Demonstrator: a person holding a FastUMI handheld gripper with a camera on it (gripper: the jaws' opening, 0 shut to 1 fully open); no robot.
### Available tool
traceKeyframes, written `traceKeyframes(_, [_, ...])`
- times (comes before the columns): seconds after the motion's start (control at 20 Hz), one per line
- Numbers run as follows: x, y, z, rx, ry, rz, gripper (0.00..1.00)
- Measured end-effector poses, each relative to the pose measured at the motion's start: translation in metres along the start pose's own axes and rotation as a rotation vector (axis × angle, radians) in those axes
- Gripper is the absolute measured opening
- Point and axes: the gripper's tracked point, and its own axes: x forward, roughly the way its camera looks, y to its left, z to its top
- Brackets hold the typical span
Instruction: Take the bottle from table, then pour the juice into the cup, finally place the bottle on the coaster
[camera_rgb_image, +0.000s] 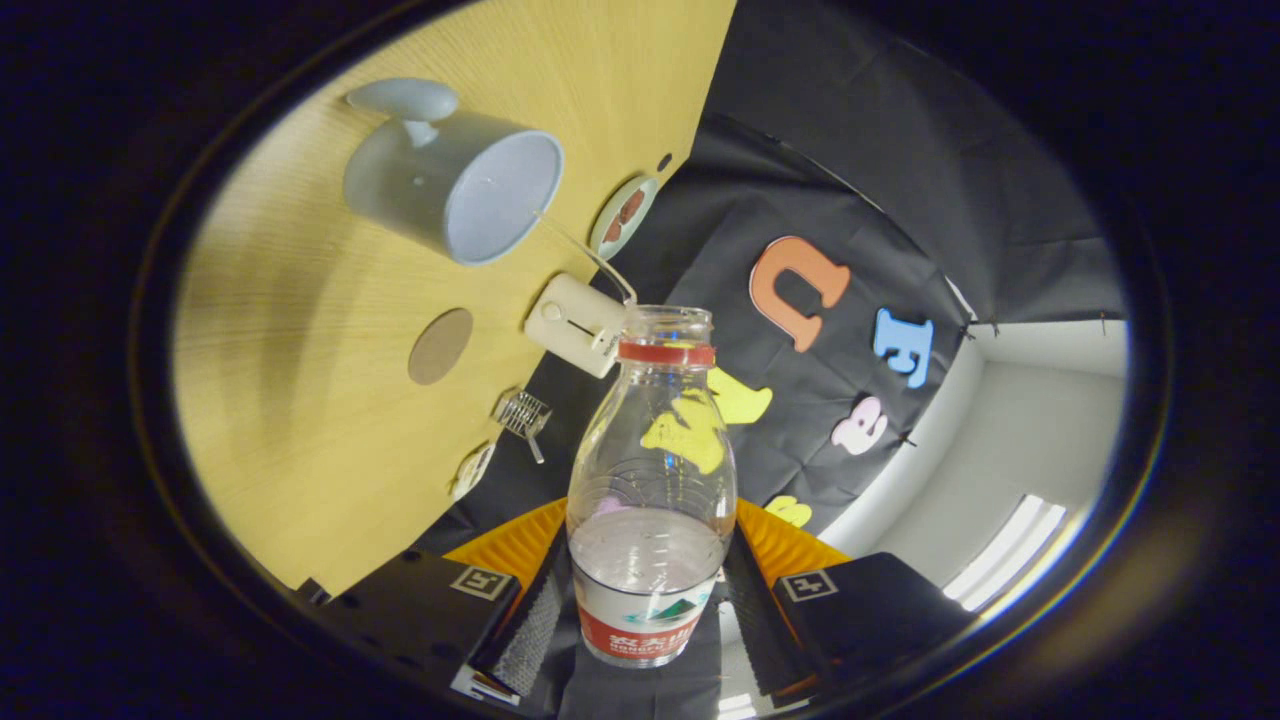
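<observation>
Your gripper (645, 610) is clamped on the bottle (650, 480): both fingers press against its lower body from either side, at the level of the label band. The bottle is clear plastic, uncapped, with a red ring around its neck, and it sits between the fingers with its open mouth pointing away from you. It is tipped over, so the wooden desk (300, 400) appears rotated to one side of the bottle. Clear liquid lies pooled in the bottle's lower part, near the label, and a thin clear stream arcs from the bottle's mouth toward the cup (455, 180).

The cup is a pale grey mug with a handle, standing on the desk well beyond the fingers; you look into its open top, and the stream ends at its rim. Whether liquid has gathered inside it, you cannot tell from here.

The coaster (440, 345) is a flat brown disc lying bare on the desk, nearer to the gripper than the cup and apart from it.

Close beside the bottle's neck a small white box-shaped device (575, 325) sits at the desk's edge. Further along that edge you see a small round dish (622, 215) with something dark on it, a little wire-mesh object (523, 412) with a short handle, and a small pale item (472, 470) just past it, too small to identify. A tiny dark dot (664, 161) marks the desk near the dish.
</observation>
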Motion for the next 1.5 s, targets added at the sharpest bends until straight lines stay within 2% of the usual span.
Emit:
traceKeyframes(0.25, [-0.006,-0.006,0.007,-0.034,-0.007,-0.009,0.83])
traceKeyframes(0.7, [-0.016,-0.030,0.016,-0.151,-0.003,-0.100,0.82])
traceKeyframes(1.0, [-0.014,-0.029,0.011,-0.165,0.016,-0.088,0.82])
traceKeyframes(1.3, [-0.016,-0.032,0.013,-0.179,0.015,-0.113,0.82])
traceKeyframes(1.5, [-0.012,-0.027,0.005,-0.121,0.050,-0.111,0.82])
